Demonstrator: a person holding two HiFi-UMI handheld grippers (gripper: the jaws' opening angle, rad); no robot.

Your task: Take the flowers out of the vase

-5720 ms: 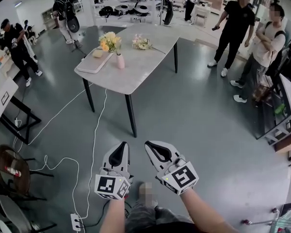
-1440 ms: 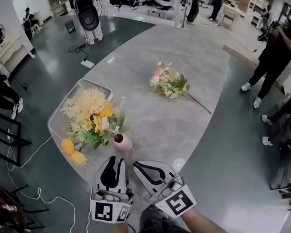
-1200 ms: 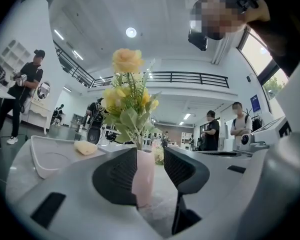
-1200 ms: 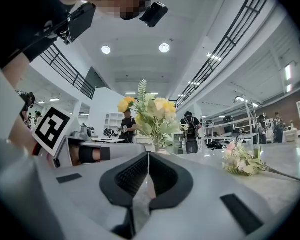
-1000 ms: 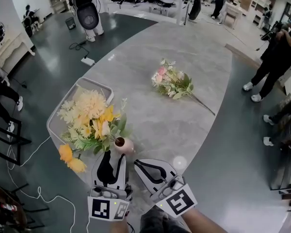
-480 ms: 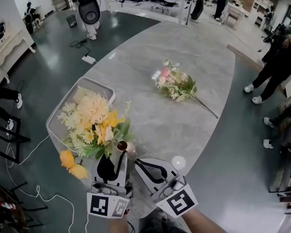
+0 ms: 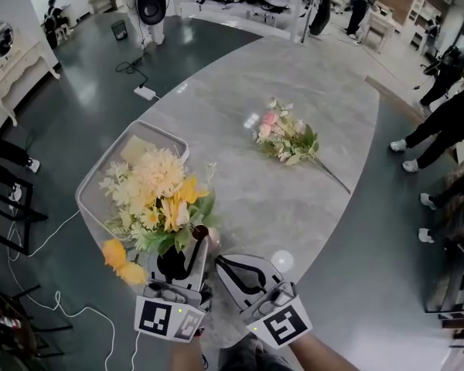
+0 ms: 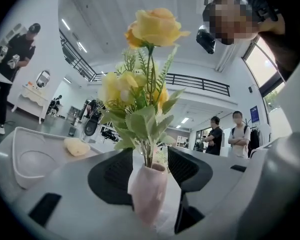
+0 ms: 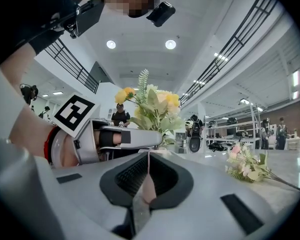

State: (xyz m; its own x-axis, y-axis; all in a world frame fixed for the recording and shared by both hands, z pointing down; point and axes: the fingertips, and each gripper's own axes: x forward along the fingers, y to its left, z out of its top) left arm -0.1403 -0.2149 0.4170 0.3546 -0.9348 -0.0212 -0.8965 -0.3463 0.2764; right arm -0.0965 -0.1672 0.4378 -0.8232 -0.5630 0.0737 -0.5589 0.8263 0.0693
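Observation:
A small pink vase (image 7: 199,233) stands near the front edge of the grey table (image 7: 294,207) and holds a yellow and cream bouquet (image 7: 158,195). My left gripper (image 7: 187,247) points level with its jaws wide, one on each side of the vase (image 8: 149,191). A gap shows on the right side, and the pads do not squeeze the vase. A yellow rose (image 8: 155,26) tops the stems. My right gripper (image 7: 223,263) sits just right of the left one with its jaws together (image 9: 147,176) and nothing in them.
A pink bouquet (image 7: 286,137) lies loose on the table further out, also visible in the right gripper view (image 9: 247,166). A white tray (image 7: 100,180) with a pale yellow block (image 7: 139,149) sits left of the vase. People stand on the floor at the right (image 7: 448,107).
I have walked up to the table. Over the last second the left gripper slid forward until the vase stood between its jaws. The right gripper stayed put.

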